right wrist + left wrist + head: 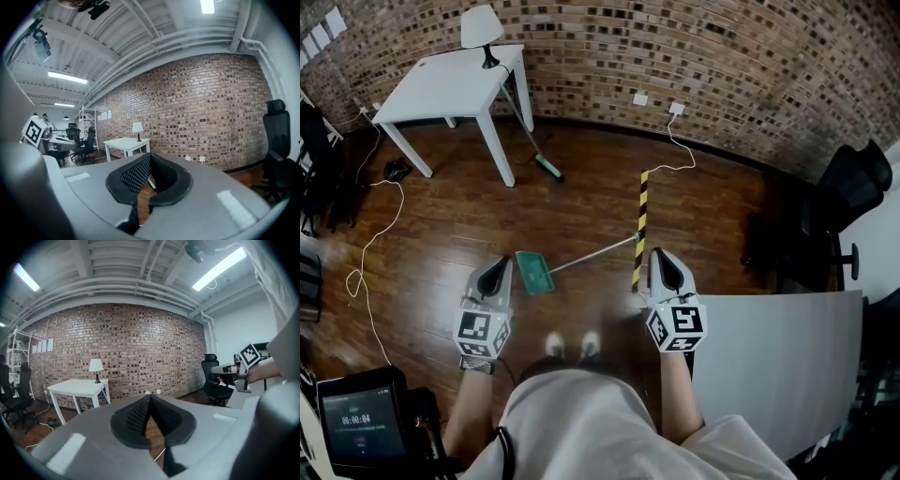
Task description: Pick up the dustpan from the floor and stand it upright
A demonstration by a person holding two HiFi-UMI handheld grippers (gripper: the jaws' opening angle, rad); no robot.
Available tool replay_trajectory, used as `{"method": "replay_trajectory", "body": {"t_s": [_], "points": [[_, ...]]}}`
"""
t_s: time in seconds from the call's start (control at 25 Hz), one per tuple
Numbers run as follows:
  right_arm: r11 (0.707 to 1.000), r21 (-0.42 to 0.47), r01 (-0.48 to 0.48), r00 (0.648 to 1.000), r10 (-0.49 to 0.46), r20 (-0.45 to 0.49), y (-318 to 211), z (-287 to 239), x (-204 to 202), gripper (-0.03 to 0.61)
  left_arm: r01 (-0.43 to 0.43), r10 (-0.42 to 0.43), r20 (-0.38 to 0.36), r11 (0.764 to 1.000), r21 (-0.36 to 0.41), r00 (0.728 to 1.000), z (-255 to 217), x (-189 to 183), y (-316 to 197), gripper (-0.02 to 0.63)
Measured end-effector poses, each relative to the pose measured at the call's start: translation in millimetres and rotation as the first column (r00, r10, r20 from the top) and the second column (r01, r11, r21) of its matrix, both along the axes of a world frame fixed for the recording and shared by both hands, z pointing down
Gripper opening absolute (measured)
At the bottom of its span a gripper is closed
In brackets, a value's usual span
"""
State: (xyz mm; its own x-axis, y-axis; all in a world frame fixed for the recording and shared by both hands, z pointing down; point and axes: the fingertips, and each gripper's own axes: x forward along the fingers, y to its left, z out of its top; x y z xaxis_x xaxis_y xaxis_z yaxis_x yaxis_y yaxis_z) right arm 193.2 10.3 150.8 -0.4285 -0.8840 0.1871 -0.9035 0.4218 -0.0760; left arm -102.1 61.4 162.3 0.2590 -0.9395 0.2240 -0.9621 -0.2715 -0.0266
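A green dustpan lies flat on the wooden floor, its long pale handle running off to the right. My left gripper hovers just left of the pan, jaws shut with nothing between them. My right gripper is held to the right of the handle's far end, also shut and empty. In the left gripper view the closed tips point toward the brick wall, and the right gripper shows at the right. The right gripper view has its tips together; a sliver of green broom head shows through the gap.
A white table with a lamp stands at the back left. A green broom leans by it. A yellow-black striped post lies by the handle. A black chair and a grey desk are on the right. White cables cross the floor.
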Motion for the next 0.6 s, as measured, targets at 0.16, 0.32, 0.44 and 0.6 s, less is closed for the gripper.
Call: {"method": "replay_trajectory", "body": {"t_s": [0.16, 0.32, 0.44, 0.6], "points": [[0.999, 0.009, 0.043, 0.999, -0.043, -0.018, -10.9, 1.9, -25.7, 0.014, 0.016, -0.015, 0.010, 0.997, -0.081, 1.000, 25.2, -25.1, -9.5, 0.002], [0.995, -0.096, 0.014, 1.000, -0.012, 0.025, -36.1, 37.4, -39.0, 0.017, 0.021, -0.024, -0.013, 0.982, -0.189, 1.000, 66.7, -51.7, -25.1, 0.071], [0.985, -0.174, -0.007, 0.998, 0.016, 0.055, -61.0, 75.3, -49.7, 0.029, 0.004, -0.009, -0.016, 0.962, -0.272, 1.000, 107.4, -66.4, -43.4, 0.089], [0.960, -0.278, -0.044, 0.998, 0.054, 0.028, -87.1, 140.6, -53.8, 0.094, -0.006, -0.021, -0.061, 0.912, -0.409, 0.998, 178.4, -75.4, -60.6, 0.096]]}}
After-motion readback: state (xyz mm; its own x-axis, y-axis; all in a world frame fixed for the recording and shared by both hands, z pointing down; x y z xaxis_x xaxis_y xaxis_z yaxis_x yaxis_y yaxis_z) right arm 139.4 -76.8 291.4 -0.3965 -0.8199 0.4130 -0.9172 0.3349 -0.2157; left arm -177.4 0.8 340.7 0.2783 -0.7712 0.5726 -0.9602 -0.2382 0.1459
